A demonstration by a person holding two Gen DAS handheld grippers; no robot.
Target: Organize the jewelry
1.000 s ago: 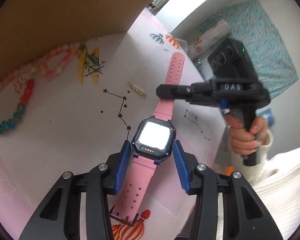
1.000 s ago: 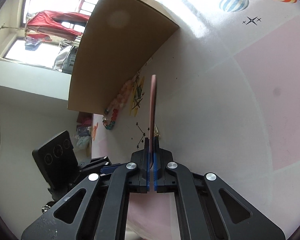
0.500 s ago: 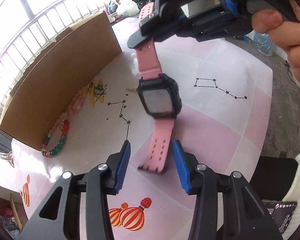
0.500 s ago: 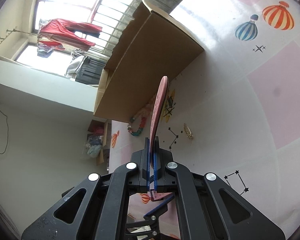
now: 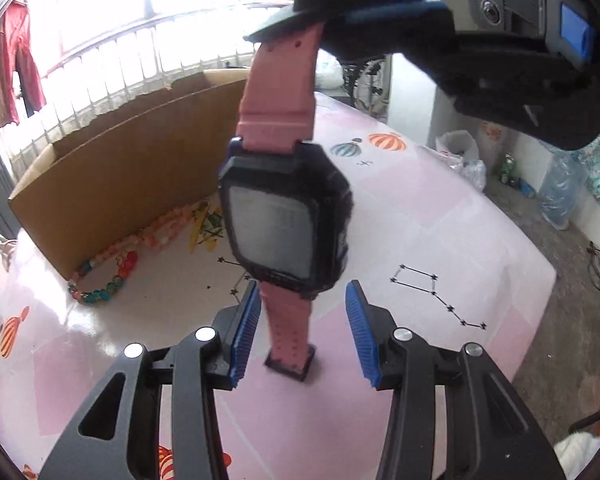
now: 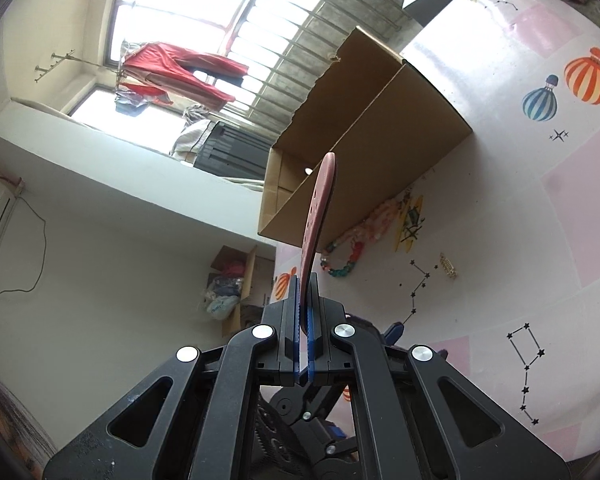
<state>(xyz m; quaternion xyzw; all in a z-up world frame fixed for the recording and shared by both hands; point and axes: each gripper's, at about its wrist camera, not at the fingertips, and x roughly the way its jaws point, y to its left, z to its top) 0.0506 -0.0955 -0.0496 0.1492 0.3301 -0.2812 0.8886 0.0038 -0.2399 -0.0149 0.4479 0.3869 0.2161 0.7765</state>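
Observation:
A pink-strapped watch (image 5: 286, 216) with a dark square case hangs in the air above the table. My right gripper (image 6: 304, 312) is shut on its upper strap (image 6: 320, 208); it shows at the top of the left wrist view (image 5: 324, 28). The watch's lower strap dangles between the blue pads of my left gripper (image 5: 300, 332), which stands open without touching it. The open cardboard box (image 5: 132, 168) stands behind the watch, also seen from the right wrist (image 6: 364, 148). A beaded bracelet (image 5: 112, 276) and pale pink beads (image 5: 168, 228) lie by the box wall.
A small gold clasp piece (image 6: 448, 266) lies on the pink-and-white table (image 5: 440, 240) printed with balloons and star lines. The table edge drops off to the right toward floor clutter and bags (image 5: 556, 196). A window railing runs behind the box.
The right gripper lifted the watch off the table by its strap until it hangs upright. The left gripper let the watch body leave its pads and now looks at it from below.

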